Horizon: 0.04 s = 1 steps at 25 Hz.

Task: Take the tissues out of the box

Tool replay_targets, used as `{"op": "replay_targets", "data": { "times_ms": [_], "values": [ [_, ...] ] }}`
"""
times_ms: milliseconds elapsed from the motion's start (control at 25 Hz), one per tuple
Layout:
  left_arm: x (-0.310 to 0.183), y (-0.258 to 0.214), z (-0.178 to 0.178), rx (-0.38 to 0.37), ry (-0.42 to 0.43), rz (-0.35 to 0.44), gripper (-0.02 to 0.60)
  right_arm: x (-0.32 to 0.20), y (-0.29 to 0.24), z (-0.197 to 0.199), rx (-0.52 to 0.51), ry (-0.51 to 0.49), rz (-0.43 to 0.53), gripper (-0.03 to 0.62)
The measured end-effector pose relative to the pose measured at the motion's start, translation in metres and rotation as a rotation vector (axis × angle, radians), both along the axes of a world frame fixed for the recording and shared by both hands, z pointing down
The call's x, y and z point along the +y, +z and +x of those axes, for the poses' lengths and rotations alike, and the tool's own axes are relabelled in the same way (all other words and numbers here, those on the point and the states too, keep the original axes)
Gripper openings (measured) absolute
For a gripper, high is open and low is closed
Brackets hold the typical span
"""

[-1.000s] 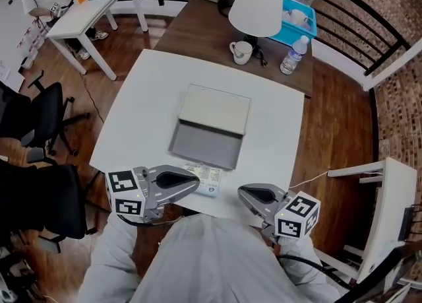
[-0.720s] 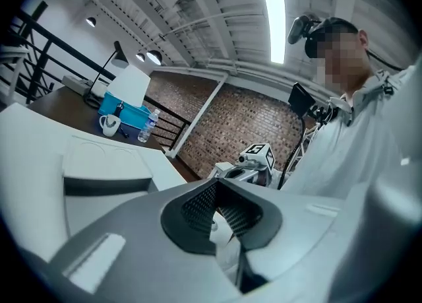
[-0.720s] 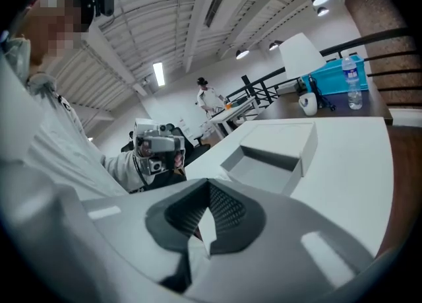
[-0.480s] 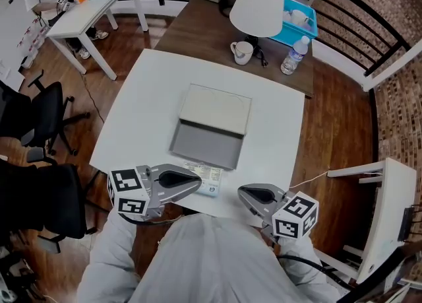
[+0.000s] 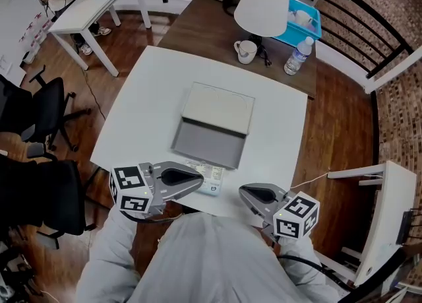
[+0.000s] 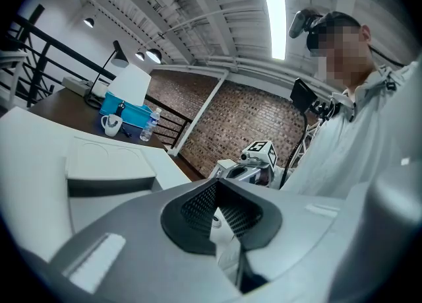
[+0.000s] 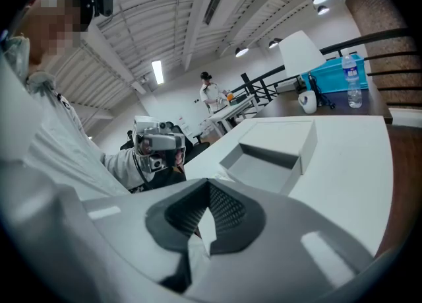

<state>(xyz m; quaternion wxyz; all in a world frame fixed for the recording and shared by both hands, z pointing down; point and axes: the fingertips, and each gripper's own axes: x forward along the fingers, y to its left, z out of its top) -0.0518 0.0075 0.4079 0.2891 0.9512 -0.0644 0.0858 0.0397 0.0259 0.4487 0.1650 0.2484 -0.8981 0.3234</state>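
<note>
A flat box lies mid-table, its cream lid slid back and the grey tray showing bare. A small tissue packet rests on the white table near the front edge, outside the box. My left gripper is shut and holds nothing, its tip right beside the packet. My right gripper hovers off the front edge, also shut and holding nothing. The box shows beyond the left gripper. In the right gripper view the box sits past the right gripper.
Behind the white table is a brown table with a lamp, a mug, a water bottle and a blue bin. A white chair stands right, black office chairs left, a white desk far left.
The head view has shifted a little. Both grippers stay shut near the table's front edge, the left one edging slightly toward the packet.
</note>
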Motion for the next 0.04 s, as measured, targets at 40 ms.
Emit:
{"op": "replay_targets", "data": {
  "times_ms": [40],
  "values": [
    [0.0000,0.0001,0.0005,0.000,0.002,0.000,0.015,-0.0001,0.0001,0.0004,0.001,0.001,0.000,0.002]
  ]
}}
